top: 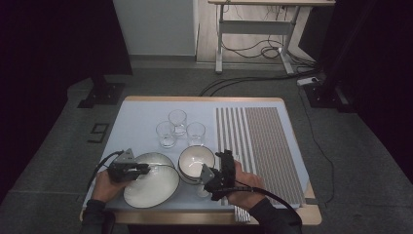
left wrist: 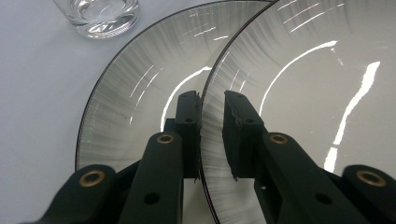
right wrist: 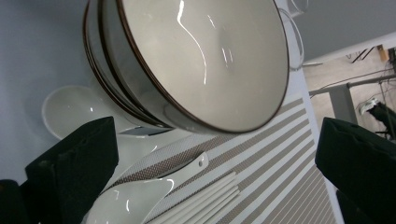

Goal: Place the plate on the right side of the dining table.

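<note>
The left gripper [left wrist: 212, 100] pinches the rim of the top plate [left wrist: 299, 93] of the stack at the table's [top: 141, 114] front left, so a tilted lift could slip it, while the wide-open right gripper [right wrist: 215, 154] hovers empty by the bowls [right wrist: 196, 60].

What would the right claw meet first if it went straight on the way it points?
Most likely the stacked bowls, which fill the space just ahead between the open jaws of the right claw. Spoons lie lower on the striped mat, beneath that line. Depth is hard to judge.
</note>
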`<act>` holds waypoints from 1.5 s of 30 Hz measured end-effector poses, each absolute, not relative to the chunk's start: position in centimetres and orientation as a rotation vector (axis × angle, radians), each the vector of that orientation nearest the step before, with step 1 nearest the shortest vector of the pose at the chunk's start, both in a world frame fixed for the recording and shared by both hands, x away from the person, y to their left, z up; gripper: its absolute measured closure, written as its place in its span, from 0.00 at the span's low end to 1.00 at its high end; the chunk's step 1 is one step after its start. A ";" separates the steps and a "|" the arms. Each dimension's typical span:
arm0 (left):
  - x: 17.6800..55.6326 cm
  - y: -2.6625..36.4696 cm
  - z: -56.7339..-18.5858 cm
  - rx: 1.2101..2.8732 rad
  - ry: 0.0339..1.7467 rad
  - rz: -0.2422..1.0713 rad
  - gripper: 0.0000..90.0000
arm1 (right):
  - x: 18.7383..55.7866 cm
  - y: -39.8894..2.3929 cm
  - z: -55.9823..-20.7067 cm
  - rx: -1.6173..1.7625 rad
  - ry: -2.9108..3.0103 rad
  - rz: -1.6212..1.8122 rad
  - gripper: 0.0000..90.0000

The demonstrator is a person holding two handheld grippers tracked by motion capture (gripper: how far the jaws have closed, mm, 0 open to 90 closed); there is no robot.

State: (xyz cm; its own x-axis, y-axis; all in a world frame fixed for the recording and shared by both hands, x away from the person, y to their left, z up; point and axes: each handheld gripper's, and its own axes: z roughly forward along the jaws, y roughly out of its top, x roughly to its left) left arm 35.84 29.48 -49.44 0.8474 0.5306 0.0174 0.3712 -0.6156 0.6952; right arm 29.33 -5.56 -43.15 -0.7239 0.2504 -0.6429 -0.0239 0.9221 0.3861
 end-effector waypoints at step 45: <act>35.8 29.5 -49.5 2.307 0.646 0.286 0.84 | 26.3 5.4 -44.2 -0.295 2.435 0.479 0.13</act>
